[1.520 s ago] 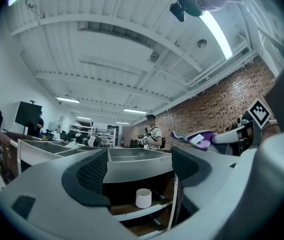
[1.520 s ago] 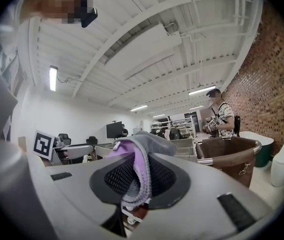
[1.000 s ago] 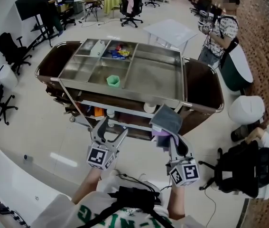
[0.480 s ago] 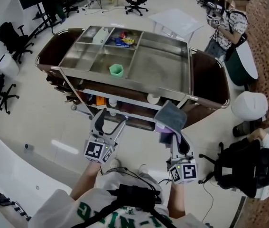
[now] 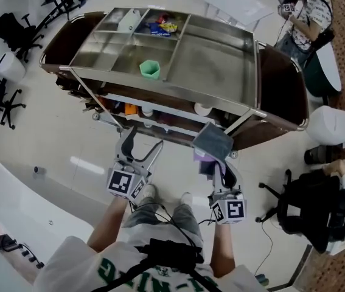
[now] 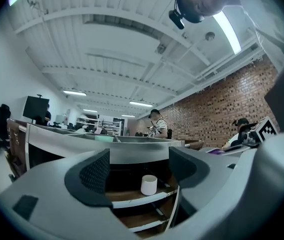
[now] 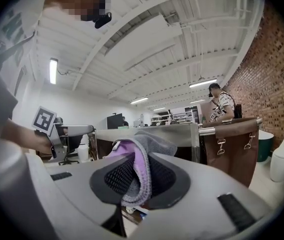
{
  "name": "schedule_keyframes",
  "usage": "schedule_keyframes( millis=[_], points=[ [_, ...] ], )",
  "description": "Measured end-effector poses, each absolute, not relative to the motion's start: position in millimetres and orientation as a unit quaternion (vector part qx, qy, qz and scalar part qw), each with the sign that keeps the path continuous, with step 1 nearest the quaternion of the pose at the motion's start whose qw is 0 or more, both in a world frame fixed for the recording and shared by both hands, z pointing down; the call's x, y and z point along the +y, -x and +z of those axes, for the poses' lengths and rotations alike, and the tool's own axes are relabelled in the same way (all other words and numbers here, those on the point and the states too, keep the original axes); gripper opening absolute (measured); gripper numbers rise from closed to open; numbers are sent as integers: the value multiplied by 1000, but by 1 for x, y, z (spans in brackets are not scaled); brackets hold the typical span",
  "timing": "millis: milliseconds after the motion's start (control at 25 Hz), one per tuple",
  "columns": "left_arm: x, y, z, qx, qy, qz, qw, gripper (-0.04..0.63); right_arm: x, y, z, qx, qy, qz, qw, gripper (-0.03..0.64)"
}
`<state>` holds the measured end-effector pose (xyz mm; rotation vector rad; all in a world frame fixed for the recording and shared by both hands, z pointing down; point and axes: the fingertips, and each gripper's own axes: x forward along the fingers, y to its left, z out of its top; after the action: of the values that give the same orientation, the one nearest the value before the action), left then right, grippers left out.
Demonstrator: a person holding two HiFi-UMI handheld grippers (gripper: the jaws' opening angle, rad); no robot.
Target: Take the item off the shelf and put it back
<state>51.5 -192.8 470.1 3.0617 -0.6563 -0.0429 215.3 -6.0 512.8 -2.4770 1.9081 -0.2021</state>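
- Cloth point(image 7: 139, 159), grey outside and purple inside, is pinched in the right gripper point(image 7: 139, 176). Its 2 jaws are clamped tight on the folded layers, and the free part flops over the top of the pads.
- Seen from the head view, the cloth point(image 5: 212, 148) hangs in the air in front of the steel cart point(image 5: 160, 105), near its front right post. It is off the shelves and not resting on anything.
- Left gripper point(image 6: 139, 171) has its jaws spread wide with nothing between them. It points at the cart's lower shelf point(image 6: 131, 196), where a white cup point(image 6: 149, 184) stands.
- Handling, as a judgement: the cloth looks light, soft and limp, so it will droop and may unfold. It is neither fragile nor slippery, since the knit should catch on the ribbed pads.
- Best hold is probably across all the folded layers near the middle, as now. A pinch on 1 loose edge would let the rest trail and snag on the shelf lip.
- A small pale tag point(image 7: 115, 145) seems to show at the cloth's edge, but any print on it is too small to read.
- No brand is legible on the cloth or the cart. The gripper cubes carry only black-and-white square patterns.
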Motion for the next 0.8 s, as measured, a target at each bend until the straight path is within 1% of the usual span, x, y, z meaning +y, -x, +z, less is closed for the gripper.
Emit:
schedule_keyframes(
  millis=[160, 280, 400, 520, 640, 800],
  points=[
    [-195, -56, 498, -212, -977, -12, 0, 359, -18, -220, 561, 615, 785, -72, -5, 80],
    [-195, -58, 535, -204, -979, -8, -4, 359, -24, -222, 606, 614, 786, -73, -2, 80],
    [-201, -60, 577, -208, -978, -3, -2, 358, -32, -224, 669, 613, 784, -94, 2, 80],
    [-206, -67, 614, -213, -977, -1, 18, 357, -40, -231, 743, 610, 783, -121, -17, 80],
    [-218, -73, 653, -215, -977, 5, 8, 359, -60, -244, 811, 602, 785, -143, -28, 81],
    [-229, -79, 685, -224, -974, 2, 7, 357, -98, -263, 881, 613, 775, -147, -52, 81]
  ],
)
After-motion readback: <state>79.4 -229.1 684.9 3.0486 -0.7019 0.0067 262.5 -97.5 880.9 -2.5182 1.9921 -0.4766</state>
